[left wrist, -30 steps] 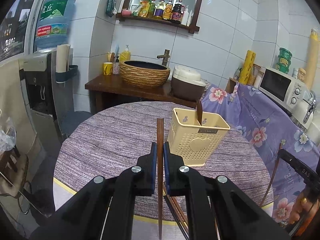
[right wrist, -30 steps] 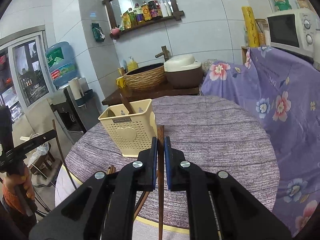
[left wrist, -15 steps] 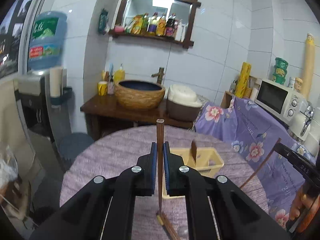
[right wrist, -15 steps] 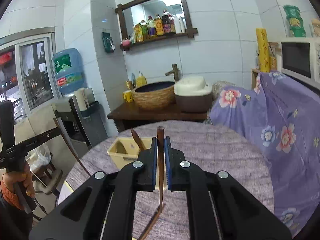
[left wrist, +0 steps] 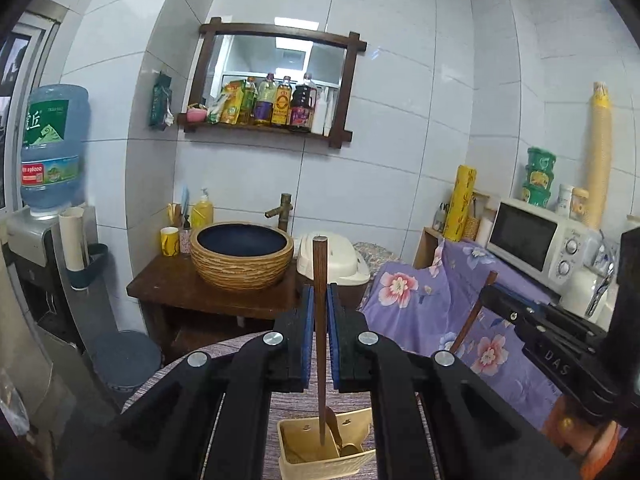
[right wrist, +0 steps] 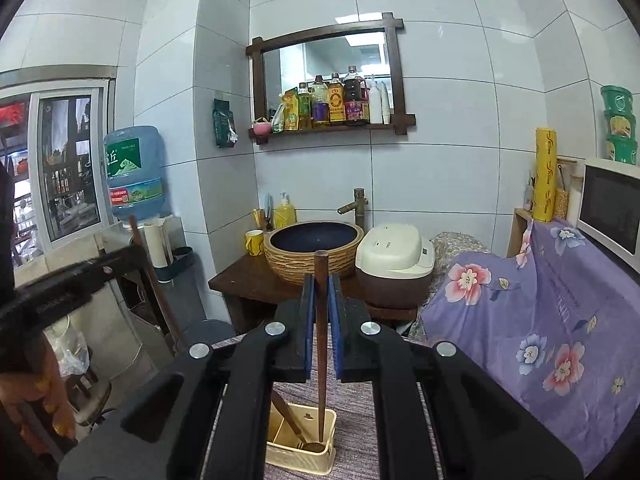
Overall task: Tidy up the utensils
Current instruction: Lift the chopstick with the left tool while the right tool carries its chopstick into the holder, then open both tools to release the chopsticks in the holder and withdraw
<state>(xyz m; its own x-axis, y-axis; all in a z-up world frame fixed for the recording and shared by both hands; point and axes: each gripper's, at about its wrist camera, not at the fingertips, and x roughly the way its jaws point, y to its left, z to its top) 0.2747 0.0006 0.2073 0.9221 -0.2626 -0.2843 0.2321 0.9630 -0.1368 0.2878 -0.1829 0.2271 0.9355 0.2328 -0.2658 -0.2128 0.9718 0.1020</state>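
Below you the purple wood-grain surface (left wrist: pixel 248 350) carries the cream utensil basket (right wrist: pixel 298 450). Your left gripper (left wrist: pixel 319 312) is clamped on a brown chopstick (left wrist: pixel 320 340); your right gripper (right wrist: pixel 321 300) pinches another chopstick (right wrist: pixel 321 344). Each stick stands upright between its blue pads, thick end up, thin tip hanging over the basket's opening.

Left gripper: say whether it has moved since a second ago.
Yes. The left gripper has risen: the utensil basket, earlier level with its fingertips, now sits far below them.
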